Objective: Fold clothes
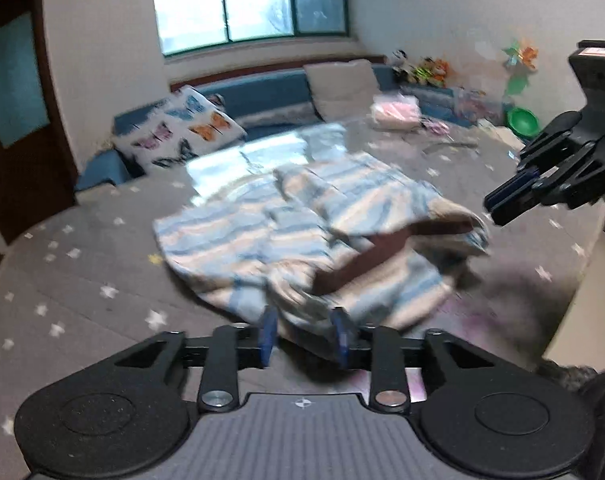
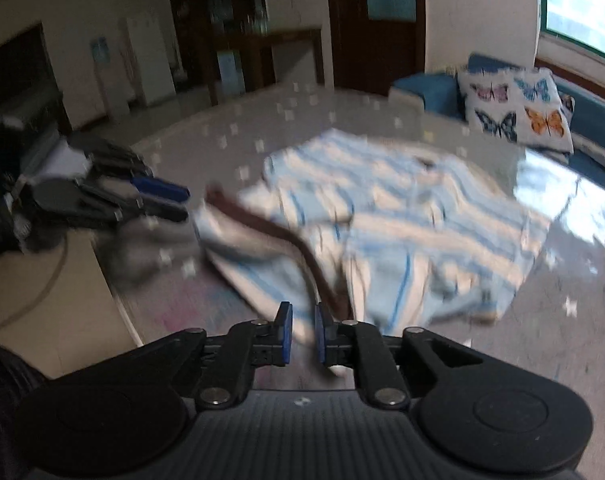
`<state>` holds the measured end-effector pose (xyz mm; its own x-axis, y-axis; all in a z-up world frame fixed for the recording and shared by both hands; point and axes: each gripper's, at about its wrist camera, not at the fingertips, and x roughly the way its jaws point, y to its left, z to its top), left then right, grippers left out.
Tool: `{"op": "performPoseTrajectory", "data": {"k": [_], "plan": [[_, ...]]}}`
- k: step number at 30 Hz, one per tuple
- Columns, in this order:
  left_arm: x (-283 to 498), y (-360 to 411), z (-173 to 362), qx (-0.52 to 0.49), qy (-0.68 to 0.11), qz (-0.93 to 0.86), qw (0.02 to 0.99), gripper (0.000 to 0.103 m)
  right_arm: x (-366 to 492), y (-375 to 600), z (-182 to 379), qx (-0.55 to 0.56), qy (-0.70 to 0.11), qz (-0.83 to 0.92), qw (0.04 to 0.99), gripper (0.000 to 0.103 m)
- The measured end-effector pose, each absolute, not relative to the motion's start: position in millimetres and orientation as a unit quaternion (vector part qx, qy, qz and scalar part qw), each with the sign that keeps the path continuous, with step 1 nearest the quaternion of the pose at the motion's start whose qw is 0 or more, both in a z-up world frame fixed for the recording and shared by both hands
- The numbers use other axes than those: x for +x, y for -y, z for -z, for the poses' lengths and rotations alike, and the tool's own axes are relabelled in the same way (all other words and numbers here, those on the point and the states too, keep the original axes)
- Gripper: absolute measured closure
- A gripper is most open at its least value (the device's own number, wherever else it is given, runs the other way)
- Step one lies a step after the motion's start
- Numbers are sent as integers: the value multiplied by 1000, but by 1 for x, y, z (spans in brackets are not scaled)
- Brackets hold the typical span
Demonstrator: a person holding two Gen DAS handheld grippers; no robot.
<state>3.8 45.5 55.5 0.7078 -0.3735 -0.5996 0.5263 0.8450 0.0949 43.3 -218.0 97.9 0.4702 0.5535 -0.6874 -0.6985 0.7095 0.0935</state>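
Observation:
A blue, white and tan striped garment [image 1: 302, 232] with a dark brown band [image 1: 366, 256] lies crumpled on a grey star-patterned surface [image 1: 82, 280]. My left gripper [image 1: 304, 332] is open, with the garment's near edge between its blue pads. My right gripper [image 1: 498, 204] hovers at the garment's right edge, fingers close together. In the right wrist view the garment [image 2: 402, 216] lies ahead. The right gripper [image 2: 302, 332] shows a narrow gap with nothing clearly in it. The left gripper [image 2: 170, 200] hovers at left. Both views are blurred.
A butterfly-print pillow [image 1: 182, 128] and a grey cushion [image 1: 342, 88] rest on a blue sofa [image 1: 262, 88] behind. Pink folded cloth [image 1: 396, 112], toys and a green bowl [image 1: 522, 120] lie at the far right. A glossy patch [image 2: 562, 200] reflects window light.

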Motion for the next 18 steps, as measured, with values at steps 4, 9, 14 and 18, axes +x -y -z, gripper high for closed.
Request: {"op": "performPoseTrajectory", "data": {"k": [4, 9, 14, 18], "plan": [[26, -51, -64, 111, -290, 219, 925, 62, 62, 209, -116, -93, -330, -349, 872, 81], [64, -37, -60, 87, -309, 205, 925, 61, 101, 182, -98, -112, -338, -318, 879, 70], [98, -15, -50, 79, -330, 209, 917, 51, 122, 161, -67, -146, -370, -295, 869, 60], [123, 1, -35, 77, -361, 218, 904, 47, 126, 153, -47, -157, -391, -293, 858, 60]]}}
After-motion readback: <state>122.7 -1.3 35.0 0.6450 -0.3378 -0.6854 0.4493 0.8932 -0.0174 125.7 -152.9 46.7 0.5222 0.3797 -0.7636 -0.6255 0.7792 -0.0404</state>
